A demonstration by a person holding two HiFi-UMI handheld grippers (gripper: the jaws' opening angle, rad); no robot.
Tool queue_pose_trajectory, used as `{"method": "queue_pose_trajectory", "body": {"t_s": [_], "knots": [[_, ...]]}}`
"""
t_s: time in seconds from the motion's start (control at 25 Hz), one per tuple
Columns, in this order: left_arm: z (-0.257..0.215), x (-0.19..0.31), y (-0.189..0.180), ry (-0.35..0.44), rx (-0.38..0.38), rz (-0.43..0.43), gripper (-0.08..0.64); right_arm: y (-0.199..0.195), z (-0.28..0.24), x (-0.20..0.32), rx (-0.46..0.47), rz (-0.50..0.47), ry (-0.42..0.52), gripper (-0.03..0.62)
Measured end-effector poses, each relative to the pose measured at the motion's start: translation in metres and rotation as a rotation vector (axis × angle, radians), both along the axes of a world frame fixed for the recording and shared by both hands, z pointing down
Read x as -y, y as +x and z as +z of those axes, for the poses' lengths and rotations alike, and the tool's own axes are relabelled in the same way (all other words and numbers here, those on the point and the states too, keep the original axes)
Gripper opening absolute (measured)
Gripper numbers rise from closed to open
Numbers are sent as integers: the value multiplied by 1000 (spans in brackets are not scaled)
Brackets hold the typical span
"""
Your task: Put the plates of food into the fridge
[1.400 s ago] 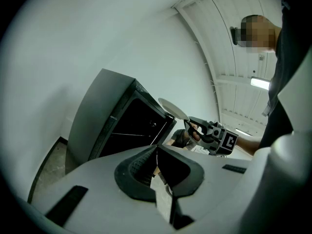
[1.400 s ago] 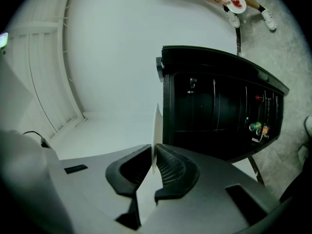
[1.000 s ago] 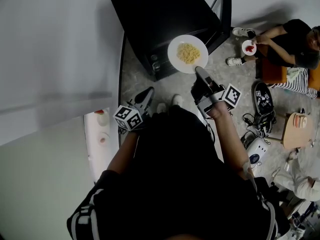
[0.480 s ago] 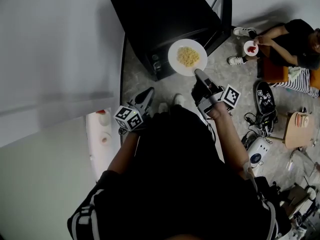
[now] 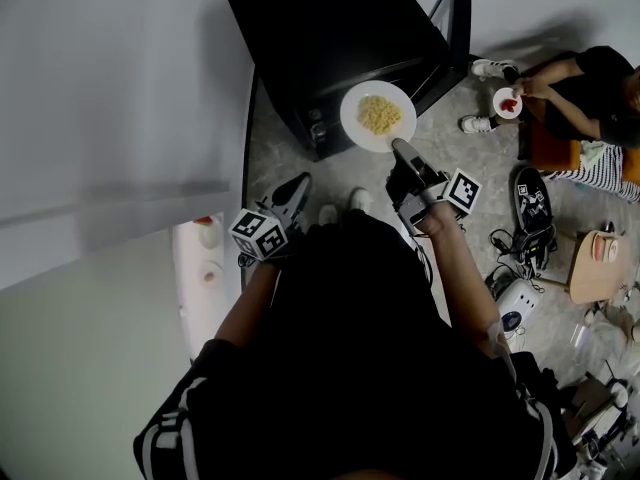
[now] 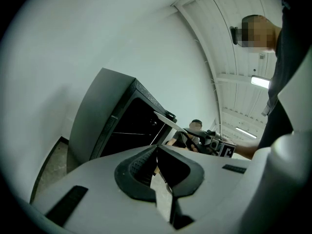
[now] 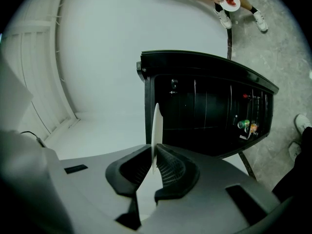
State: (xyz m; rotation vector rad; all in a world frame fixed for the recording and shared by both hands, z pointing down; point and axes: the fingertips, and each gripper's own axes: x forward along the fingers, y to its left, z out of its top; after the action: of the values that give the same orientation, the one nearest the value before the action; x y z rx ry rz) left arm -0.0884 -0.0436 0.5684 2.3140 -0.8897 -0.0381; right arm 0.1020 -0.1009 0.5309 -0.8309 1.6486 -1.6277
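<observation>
Now: plate of noodles (image 5: 377,116) held at the open fridge (image 5: 330,28)
My right gripper (image 5: 398,148) has its jaws clamped on the plate's near rim, the plate level just before the fridge opening; my left gripper (image 5: 297,190), jaws together and empty, hangs farther from the fridge.

Person: black short-slv top (image 5: 350,348), white stripes (image 5: 163,436) at its lower-left edge & again lower right; white shoes (image 5: 328,214). Left gripper (image 5: 297,185): dark body, cube (image 5: 258,234) w/ blk-&-white square markers on its faces. Right gripper (image 5: 400,151): same build, own marker cube (image 5: 462,190). Close up, both have a smooth lt-grey plastic housing (image 7: 87,194) w/ dark rectangular slots (image 7: 76,169), & black jaws w/ ribbed inner pads (image 7: 168,172).
</observation>
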Motion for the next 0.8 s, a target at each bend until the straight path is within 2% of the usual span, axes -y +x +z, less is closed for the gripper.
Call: {"method": "queue_pose_trajectory", "body": {"t_s": [0.8], "knots": [[-3,12,-8,-7,24,-69,21,2,55,23,-9,-59,-50,46]]}}
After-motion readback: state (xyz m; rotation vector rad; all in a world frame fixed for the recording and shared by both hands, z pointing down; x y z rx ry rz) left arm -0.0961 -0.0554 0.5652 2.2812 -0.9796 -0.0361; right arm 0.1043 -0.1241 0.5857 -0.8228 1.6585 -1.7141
